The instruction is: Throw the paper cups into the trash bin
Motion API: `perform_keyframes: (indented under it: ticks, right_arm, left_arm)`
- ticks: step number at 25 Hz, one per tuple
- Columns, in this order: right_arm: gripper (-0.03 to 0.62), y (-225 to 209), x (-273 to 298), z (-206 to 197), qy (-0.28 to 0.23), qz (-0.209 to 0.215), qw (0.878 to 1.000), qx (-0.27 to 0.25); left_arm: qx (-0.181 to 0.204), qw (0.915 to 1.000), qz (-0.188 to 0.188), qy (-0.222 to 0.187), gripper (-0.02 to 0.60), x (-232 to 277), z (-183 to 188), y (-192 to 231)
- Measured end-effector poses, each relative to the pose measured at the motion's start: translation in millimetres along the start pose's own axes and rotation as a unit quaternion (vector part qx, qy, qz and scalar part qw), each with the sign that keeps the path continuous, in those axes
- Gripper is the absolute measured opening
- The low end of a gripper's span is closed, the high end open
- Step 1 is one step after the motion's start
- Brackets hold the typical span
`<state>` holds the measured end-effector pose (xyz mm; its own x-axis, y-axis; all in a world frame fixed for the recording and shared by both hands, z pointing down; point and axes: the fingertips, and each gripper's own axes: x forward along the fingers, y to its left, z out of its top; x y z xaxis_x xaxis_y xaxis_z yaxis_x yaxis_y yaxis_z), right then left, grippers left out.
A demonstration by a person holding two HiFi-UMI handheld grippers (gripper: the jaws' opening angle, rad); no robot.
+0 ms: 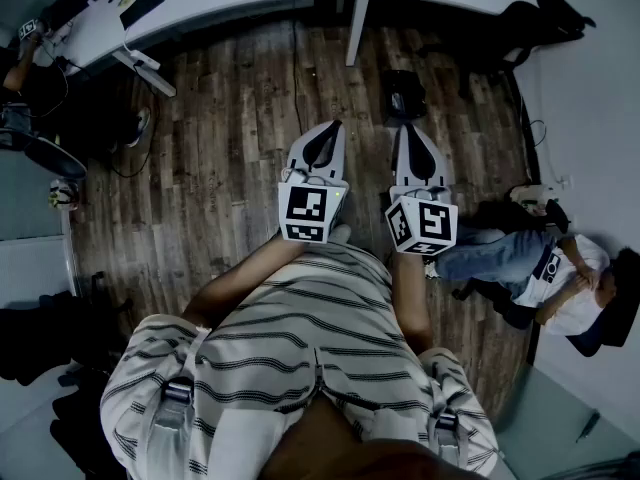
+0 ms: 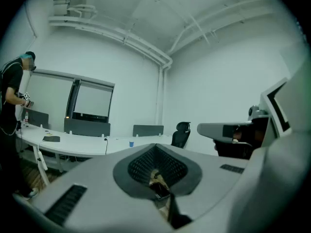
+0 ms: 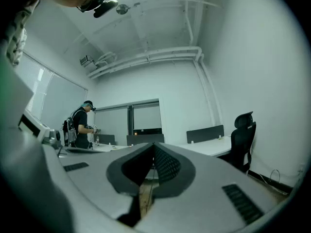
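Head view: the white desk [image 1: 220, 3] curves across the top of the picture, with a wooden floor [image 1: 230, 148] below it. The left gripper [image 1: 330, 128] and the right gripper [image 1: 408, 130] are held side by side over the floor, short of the desk and with their tips toward it. A striped shirt [image 1: 300, 318] fills the space beneath them. A dark box-like thing [image 1: 403, 93] sits on the floor between the right gripper and the desk. Whether it is the trash bin I cannot tell. A seated person [image 1: 530, 268] is well away from the desk, by the right wall.

Left gripper view: the claw is together. Its dark pads meet with nothing between them, and only a sliver of floor shows through the seam. Beyond the tips the desk runs across the room. A small blue cup [image 2: 131, 143] stands on the desk, well apart from the claw and too small to tell whether it is paper. A black chair [image 2: 182, 132] stands at the desk's right end. A standing person [image 2: 12, 106] in dark clothes is at its left end. The right gripper shows level with the desk, to the right of the chair.

Right gripper view: this claw is together too. A narrow slit between the pads shows only floor, and nothing is clamped. The desk lies beyond the tips, with the black chair at its right end and the standing person at its left end.
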<state>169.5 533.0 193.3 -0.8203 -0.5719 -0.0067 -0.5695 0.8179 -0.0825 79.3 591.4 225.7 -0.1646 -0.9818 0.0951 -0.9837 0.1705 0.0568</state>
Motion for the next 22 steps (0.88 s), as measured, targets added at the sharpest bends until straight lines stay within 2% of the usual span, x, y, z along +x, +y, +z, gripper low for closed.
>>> perform_keyframes:
  ticks: [15,22]
  right_arm:
    - [0.011,-29.8,14.4,-4.9,-0.006,0.018,1.000,0.005]
    - [0.011,-36.5,24.5,-12.6,-0.004,0.025,1.000,0.019]
  left_arm:
    - [0.002,0.9998,0.017,-0.003,0.025,30.0,-6.1,-12.5]
    - [0.000,0.9997,0.024,0.010,0.024,32.8,-16.8,-9.5]
